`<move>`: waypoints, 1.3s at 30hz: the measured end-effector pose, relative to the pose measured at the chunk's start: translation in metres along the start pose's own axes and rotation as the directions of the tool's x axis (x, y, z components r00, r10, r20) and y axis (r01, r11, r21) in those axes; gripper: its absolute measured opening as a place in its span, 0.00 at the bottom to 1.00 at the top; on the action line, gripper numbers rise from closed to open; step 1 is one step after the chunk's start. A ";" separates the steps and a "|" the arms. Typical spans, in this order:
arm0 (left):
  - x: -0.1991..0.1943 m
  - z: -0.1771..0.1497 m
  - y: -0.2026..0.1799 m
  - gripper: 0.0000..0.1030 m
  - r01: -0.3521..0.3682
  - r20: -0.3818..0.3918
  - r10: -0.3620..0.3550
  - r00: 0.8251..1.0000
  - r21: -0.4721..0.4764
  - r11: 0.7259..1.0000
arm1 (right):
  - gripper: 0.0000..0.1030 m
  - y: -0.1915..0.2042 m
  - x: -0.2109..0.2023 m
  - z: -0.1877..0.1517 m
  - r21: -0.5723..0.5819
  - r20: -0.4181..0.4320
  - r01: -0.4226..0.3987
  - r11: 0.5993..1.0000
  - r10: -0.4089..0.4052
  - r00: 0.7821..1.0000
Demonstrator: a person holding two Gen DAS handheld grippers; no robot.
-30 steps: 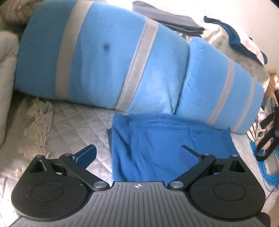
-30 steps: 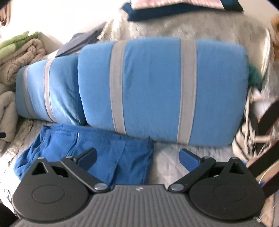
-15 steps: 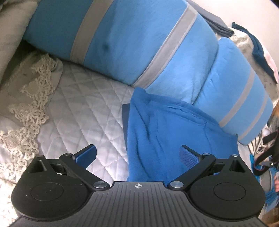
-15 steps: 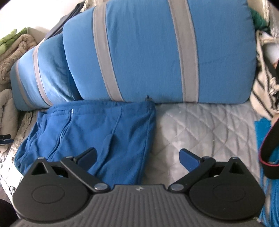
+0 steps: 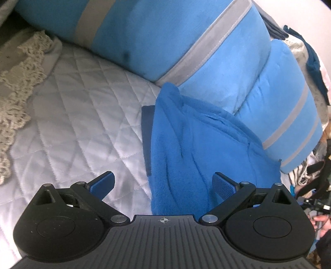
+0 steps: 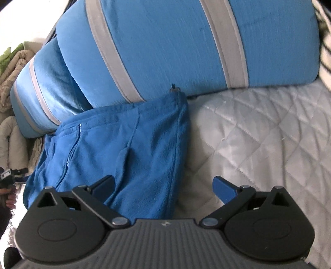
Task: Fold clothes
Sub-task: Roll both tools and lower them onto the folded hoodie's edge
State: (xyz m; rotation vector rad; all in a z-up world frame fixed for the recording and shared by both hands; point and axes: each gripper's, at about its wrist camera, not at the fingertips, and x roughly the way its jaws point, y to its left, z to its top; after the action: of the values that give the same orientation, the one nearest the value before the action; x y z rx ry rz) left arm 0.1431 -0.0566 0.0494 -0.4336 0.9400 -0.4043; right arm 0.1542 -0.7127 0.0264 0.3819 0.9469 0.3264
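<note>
Blue fleece garment (image 5: 198,149) between spread tools

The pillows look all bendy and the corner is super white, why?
Left view: the fisheye lens curves the pillows, and bright light washes out the wall at top right. Right view: the top left corner glares white too.
</note>
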 end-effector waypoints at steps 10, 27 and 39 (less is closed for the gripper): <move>0.028 -0.002 0.016 0.99 0.079 -0.030 -0.081 0.996 -0.056 0.995 | 0.99 -0.035 0.033 -0.008 0.150 -0.046 -0.103 0.983 0.111 0.993; 0.041 0.002 0.034 0.99 0.260 -0.003 -0.262 0.965 -0.115 0.959 | 0.99 -0.033 0.058 -0.003 0.149 -0.042 -0.275 0.950 0.284 0.958; 0.062 0.011 0.024 0.99 0.311 -0.050 -0.318 0.947 -0.104 0.945 | 0.94 -0.020 0.086 -0.001 0.153 -0.022 -0.391 0.907 0.399 0.917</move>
State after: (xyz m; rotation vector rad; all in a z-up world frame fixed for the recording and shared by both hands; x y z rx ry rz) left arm 0.1884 -0.0659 0.0003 -0.6648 0.9582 -0.6701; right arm 0.2024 -0.6931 -0.0453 0.7073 0.9451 0.6426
